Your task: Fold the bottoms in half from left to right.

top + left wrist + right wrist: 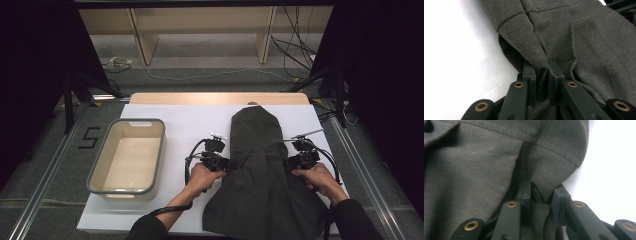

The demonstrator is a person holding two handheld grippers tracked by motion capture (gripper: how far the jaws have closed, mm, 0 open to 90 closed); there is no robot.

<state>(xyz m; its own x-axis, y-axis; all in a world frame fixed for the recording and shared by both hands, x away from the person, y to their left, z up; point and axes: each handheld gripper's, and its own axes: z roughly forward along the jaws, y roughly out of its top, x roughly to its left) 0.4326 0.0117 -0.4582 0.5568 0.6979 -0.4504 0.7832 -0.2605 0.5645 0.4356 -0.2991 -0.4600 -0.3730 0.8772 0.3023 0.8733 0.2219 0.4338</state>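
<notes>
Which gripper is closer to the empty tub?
The left. The left gripper pinches the dark garment at its left edge, just right of the tub. The right gripper grips the garment's far edge, with the cloth between it and the tub.

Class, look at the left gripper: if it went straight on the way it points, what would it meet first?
The left gripper already pinches the dark garment at its left edge. Going on, it would likely just push further into that cloth, toward the right gripper on the far edge.
</notes>
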